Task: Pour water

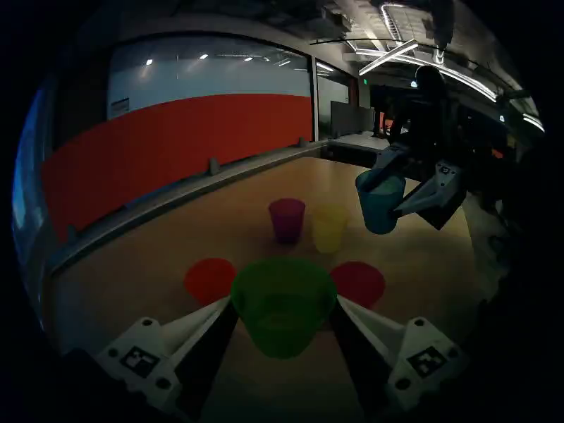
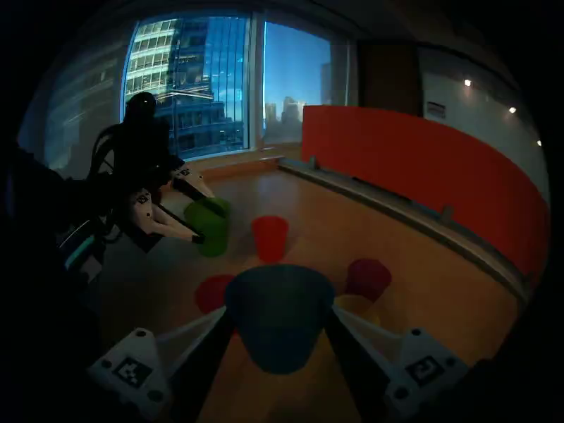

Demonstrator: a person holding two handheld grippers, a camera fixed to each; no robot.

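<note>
My left gripper is shut on a green cup, held upright above the wooden table. My right gripper is shut on a blue cup, also upright. In the left gripper view the right gripper holds the blue cup in the air at the right, above and beside a yellow cup. The right gripper view has the left gripper with the green cup at the left. I cannot tell whether either cup holds water.
On the table stand a purple cup, the yellow one and two red cups. A raised ledge and red wall panel run along the table's far side. A person's dark shape stands behind the left gripper.
</note>
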